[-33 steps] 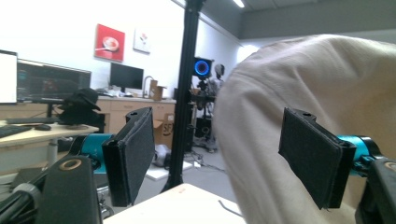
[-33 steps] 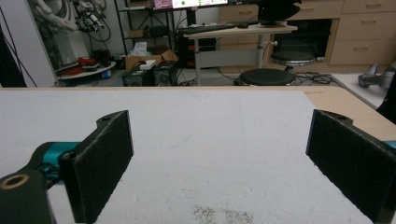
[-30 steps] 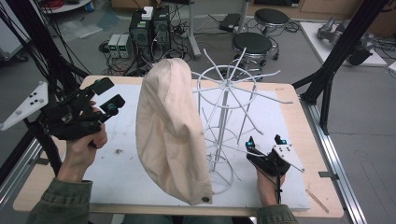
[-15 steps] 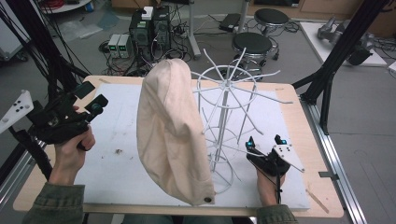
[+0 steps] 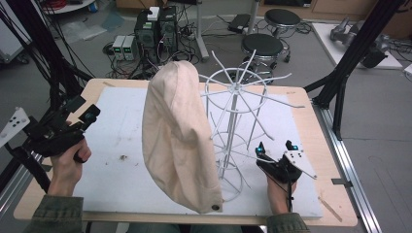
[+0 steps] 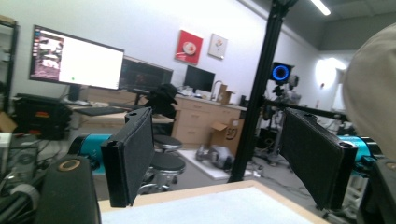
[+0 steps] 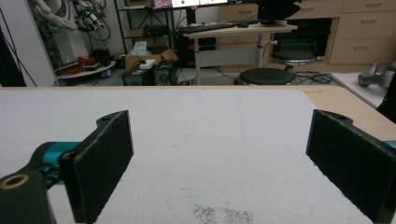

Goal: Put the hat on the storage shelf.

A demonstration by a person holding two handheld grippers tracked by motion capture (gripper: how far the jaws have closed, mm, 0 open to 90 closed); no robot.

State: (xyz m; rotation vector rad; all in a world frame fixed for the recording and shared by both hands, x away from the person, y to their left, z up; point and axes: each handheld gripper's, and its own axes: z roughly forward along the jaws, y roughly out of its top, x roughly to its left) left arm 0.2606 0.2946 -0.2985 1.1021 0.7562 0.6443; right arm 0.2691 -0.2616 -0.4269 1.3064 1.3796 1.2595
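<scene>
Surface (image 5: 121, 126) — a wooden top covered by a white mat — carries a white wire rack (image 5: 233, 121) standing upright near its centre. Cream cloth bag (image 5: 177, 141) hangs draped over the rack's left side, its lower end with a dark eyelet reaching down to the mat at the near edge. Left gripper (image 5: 83, 112) is held raised over the surface's left edge, well apart from the bag; its fingers (image 6: 130, 154) stand wide open and hold nothing, with the bag's edge at the far right of the left gripper view. Right gripper (image 5: 276, 147) sits low on the mat just right of the rack's base — fingers (image 7: 100, 163) wide open, empty, white mat between them.
</scene>
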